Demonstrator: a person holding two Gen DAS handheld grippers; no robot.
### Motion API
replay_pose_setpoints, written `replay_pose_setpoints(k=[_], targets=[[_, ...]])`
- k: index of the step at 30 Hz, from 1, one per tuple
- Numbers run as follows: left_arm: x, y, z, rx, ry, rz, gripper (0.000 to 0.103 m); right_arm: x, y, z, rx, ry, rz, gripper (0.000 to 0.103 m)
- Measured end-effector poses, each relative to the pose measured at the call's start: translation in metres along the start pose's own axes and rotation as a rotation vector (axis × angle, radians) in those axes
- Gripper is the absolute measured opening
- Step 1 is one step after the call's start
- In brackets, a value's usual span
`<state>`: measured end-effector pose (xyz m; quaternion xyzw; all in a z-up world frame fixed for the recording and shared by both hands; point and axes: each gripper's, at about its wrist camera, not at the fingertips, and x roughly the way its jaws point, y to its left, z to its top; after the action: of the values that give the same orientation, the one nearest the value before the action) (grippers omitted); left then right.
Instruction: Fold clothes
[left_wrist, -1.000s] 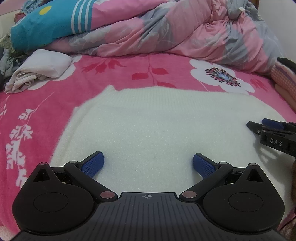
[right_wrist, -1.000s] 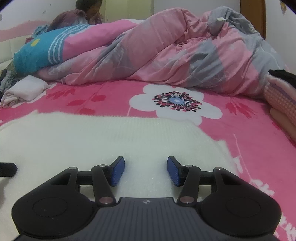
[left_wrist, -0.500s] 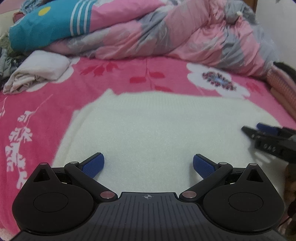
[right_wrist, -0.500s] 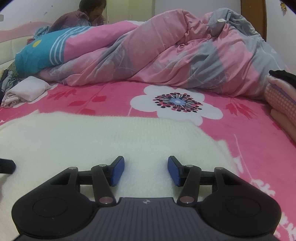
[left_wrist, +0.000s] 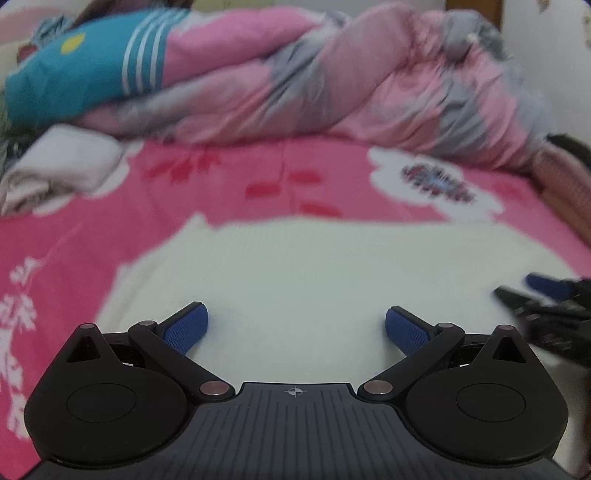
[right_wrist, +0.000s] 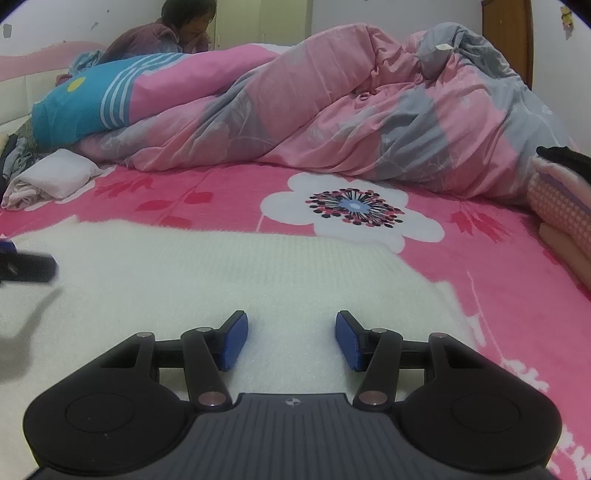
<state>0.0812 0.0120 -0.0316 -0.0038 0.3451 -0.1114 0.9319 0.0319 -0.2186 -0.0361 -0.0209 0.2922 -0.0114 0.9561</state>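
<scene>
Left wrist view, blurred: the left gripper (left_wrist: 293, 325) hovers with its blue pads spread wide over a cream knitted garment (left_wrist: 332, 280) lying flat on a pink flowered bedspread (left_wrist: 92, 240). Right wrist view: the right gripper (right_wrist: 291, 339) sits half spread over the same garment, pinching nothing. A rumpled pink and grey quilt (right_wrist: 351, 110) lies behind.

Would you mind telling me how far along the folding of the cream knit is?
Done: the cream knit lies spread flat on the pink bedsheet; a white bundle sits at the far left. In hand: nothing; the left tool and right tool hang open over it. Left: gripping an edge and making every fold.
</scene>
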Motion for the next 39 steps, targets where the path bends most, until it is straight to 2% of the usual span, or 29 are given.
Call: replay_pose_setpoints(k=[7,10,13,18,39], targets=[[-0.009,0.002,-0.005,0.006,-0.057,0.003,0.103,-0.001,0.002,-0.001,-0.008,-0.005,-0.008,0.056],[-0.009,0.012,-0.006,-0.02,-0.073,0.039,0.103,0.0,0.002,-0.002,-0.008,-0.009,-0.009,0.056],[-0.007,0.026,-0.008,-0.072,-0.07,0.007,0.103,0.0,0.002,-0.002,-0.009,-0.011,-0.009,0.056],[-0.004,0.017,-0.011,-0.02,-0.074,0.043,0.103,0.0,0.003,-0.002,-0.012,-0.011,-0.012,0.057],[-0.003,0.019,-0.013,-0.026,-0.073,0.034,0.103,0.0,0.004,-0.003,-0.014,-0.015,-0.019,0.057]])
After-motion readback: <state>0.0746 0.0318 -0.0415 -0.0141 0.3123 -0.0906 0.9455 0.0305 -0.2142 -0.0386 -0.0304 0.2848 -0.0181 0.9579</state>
